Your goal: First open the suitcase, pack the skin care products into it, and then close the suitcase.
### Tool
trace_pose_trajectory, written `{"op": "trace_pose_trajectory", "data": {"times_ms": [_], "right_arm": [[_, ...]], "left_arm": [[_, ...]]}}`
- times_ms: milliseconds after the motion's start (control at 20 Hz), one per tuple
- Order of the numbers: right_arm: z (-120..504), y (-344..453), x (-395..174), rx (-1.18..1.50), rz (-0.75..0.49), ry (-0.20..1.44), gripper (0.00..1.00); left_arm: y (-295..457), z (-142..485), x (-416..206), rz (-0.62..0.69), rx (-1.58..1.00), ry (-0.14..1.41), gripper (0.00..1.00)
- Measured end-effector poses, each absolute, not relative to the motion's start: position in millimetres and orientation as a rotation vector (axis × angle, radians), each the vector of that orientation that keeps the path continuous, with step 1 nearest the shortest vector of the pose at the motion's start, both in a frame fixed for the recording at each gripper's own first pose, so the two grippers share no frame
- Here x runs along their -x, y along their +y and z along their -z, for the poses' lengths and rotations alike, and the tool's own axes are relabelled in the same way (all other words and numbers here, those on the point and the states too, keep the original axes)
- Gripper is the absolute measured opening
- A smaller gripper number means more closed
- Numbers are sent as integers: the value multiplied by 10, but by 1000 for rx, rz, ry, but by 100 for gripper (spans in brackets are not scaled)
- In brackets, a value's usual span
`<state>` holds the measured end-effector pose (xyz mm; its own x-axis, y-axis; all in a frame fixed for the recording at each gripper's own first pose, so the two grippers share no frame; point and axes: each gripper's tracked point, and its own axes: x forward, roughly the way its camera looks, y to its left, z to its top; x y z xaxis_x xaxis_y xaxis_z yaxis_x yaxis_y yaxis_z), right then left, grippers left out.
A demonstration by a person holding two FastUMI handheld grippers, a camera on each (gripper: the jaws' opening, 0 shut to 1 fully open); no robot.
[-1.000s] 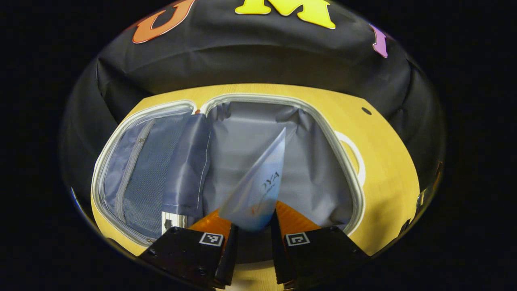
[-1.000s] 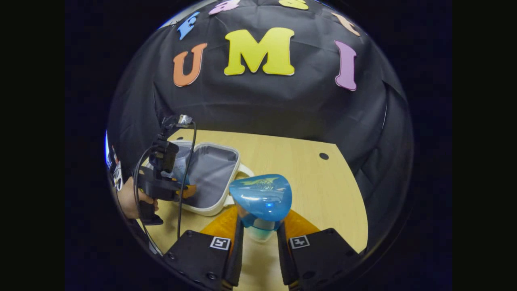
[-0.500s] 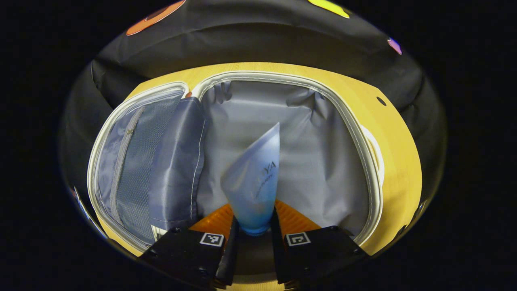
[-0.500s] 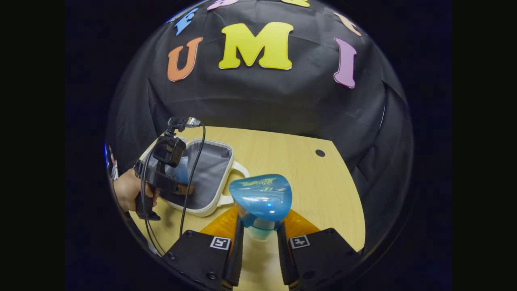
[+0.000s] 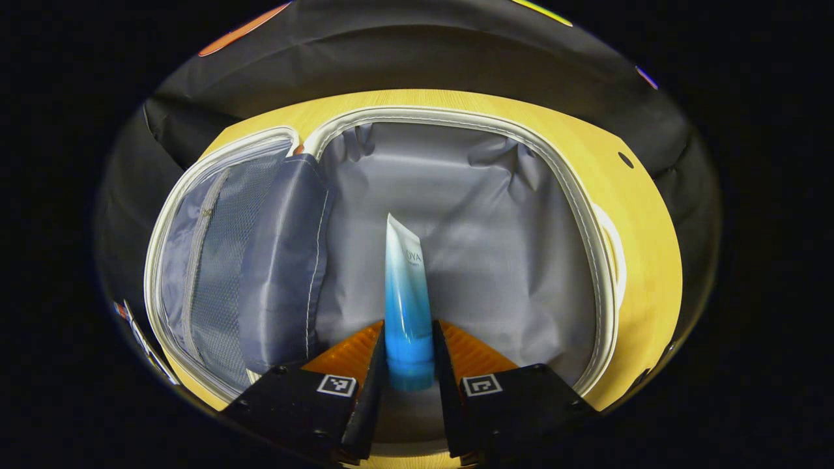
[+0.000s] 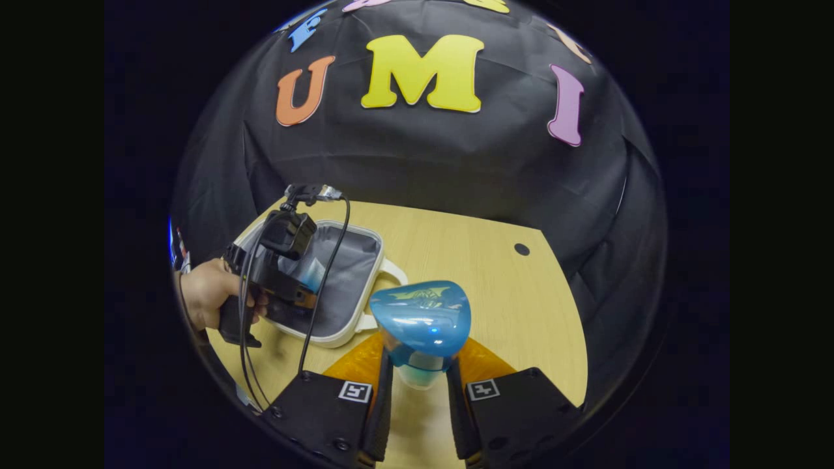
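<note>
The white suitcase (image 5: 456,120) lies open on the table, its grey lining bare. My left gripper (image 5: 408,355) hangs over the main compartment, shut on a blue and white tube (image 5: 405,293). The tube stands edge-on, its flat sealed end pointing into the case. In the right gripper view, my right gripper (image 6: 418,374) is shut on the neck of a bottle with a rounded blue cap (image 6: 423,318), held above the table right of the suitcase (image 6: 355,286). That view also has the left gripper (image 6: 280,273) and the hand (image 6: 202,299) holding it over the case.
The suitcase lid with a mesh zip pocket (image 5: 221,260) lies flat to the left of the compartment. A white handle (image 5: 612,247) sticks out on the case's right side. Bare wooden table (image 6: 508,299) with a small dark hole (image 6: 521,249) stretches to the right.
The left gripper has moved forward and down over the suitcase. The tube in it has turned from showing its broad face to standing edge-on. The right gripper has barely moved.
</note>
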<state>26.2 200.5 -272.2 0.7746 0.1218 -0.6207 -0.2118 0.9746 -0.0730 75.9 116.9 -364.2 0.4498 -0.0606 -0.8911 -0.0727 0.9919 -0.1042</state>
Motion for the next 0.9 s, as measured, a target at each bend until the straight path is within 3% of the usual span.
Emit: {"op": "trace_pose_trajectory", "data": {"times_ms": [50,150,200,350,450,700,900], "right_arm": [[2709,2021,-263,140,-182,657,36],[2674,2082,-286,133,-189,648,36],[2654,2149,-309,123,-199,647,36],[2592,2423,-462,116,-232,628,36],[2571,2671,-628,107,-239,607,34],[2896,3533,-931,75,-312,647,34],[3114,4002,-871,28,-359,697,36]], "left_arm": [[1181,3633,-760,-12,132,1104,46],[1160,3576,-738,-6,164,1072,50],[1113,3475,-739,6,204,1034,64],[1219,3020,-693,22,220,890,86],[1408,2658,-602,8,168,783,95],[2032,1744,-286,-81,45,488,95],[2620,1561,3,-196,-11,427,96]]}}
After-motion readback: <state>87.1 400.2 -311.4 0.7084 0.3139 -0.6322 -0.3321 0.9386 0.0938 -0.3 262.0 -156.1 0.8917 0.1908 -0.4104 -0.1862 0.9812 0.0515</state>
